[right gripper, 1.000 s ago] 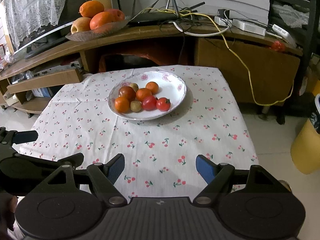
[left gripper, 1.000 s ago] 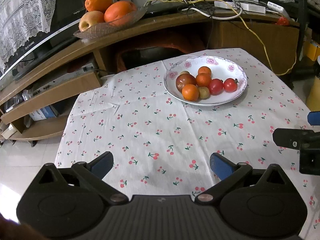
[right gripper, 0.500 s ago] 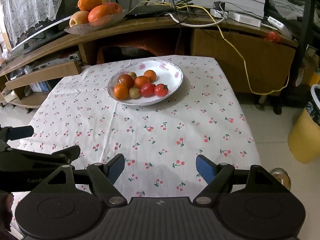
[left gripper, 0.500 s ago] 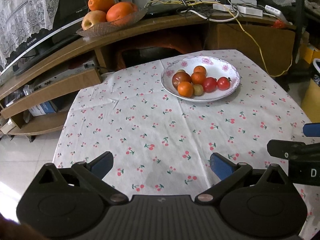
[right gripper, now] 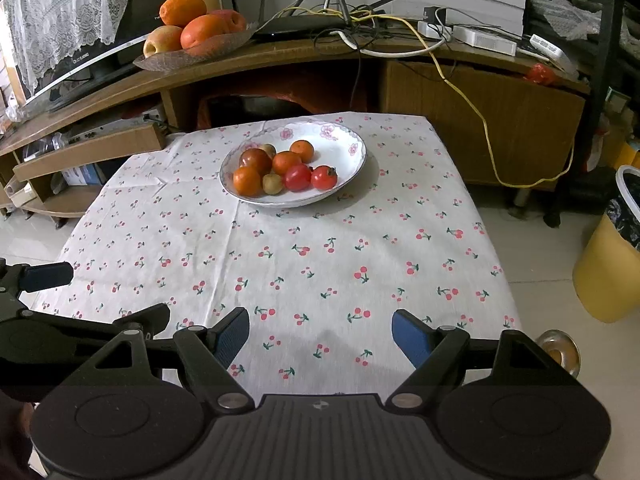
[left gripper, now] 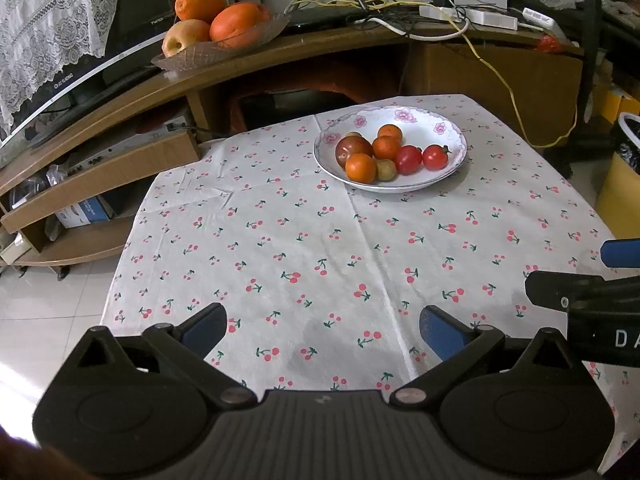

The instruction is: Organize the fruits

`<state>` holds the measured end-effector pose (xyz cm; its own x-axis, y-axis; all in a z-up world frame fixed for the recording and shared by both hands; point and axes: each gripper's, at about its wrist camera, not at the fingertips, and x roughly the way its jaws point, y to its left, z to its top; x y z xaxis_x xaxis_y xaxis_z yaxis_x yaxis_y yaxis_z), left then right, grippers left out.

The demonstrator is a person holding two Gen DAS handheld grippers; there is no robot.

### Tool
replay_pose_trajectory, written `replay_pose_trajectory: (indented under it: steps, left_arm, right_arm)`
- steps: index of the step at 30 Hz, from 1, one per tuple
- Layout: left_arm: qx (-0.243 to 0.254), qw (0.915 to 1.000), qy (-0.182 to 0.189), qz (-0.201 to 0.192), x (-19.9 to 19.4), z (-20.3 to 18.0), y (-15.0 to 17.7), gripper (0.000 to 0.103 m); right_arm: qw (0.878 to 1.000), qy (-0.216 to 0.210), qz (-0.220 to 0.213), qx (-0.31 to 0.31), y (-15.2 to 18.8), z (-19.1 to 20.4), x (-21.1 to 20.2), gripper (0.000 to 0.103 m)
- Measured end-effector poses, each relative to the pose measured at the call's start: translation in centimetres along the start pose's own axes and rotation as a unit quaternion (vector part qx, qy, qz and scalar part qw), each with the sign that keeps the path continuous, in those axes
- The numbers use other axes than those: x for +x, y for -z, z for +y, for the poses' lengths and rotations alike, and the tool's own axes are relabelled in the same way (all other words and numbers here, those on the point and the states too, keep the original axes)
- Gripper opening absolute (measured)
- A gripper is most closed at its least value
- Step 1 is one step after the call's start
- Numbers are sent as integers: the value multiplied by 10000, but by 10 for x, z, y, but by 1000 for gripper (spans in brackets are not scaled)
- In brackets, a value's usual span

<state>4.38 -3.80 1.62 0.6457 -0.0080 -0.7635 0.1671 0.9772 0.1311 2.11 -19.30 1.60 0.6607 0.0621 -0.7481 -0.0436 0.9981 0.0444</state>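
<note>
Both wrist views overlook the table [left gripper: 320, 248], sharing the plate [right gripper: 352, 148].

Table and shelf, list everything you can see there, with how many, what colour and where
white bowl: one, pink flowers on the rim, far middle of the table
small oranges: three, orange, in the bowl
tomatoes: two, red, right side of the pile
dark round fruit: one, reddish brown, left of the pile
small pale fruits: two, yellowish, in the bowl
tablecloth: one, white with red cherries, covers the table
glass dish: one, clear, on the wooden shelf, holding large oranges and an apple
bin: one, yellow, on the floor at the right
left tool: open, empty
right tool: open, empty
</note>
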Motion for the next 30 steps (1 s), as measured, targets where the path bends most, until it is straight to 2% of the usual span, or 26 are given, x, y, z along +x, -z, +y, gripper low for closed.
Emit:
replay_pose_trajectory:
  steps: [30]
  left_arm:
    - [-45,10000,-54,25,-9,2,13,103]
  right_arm:
    - [10000,32,-29,-77,9,6,-8,79]
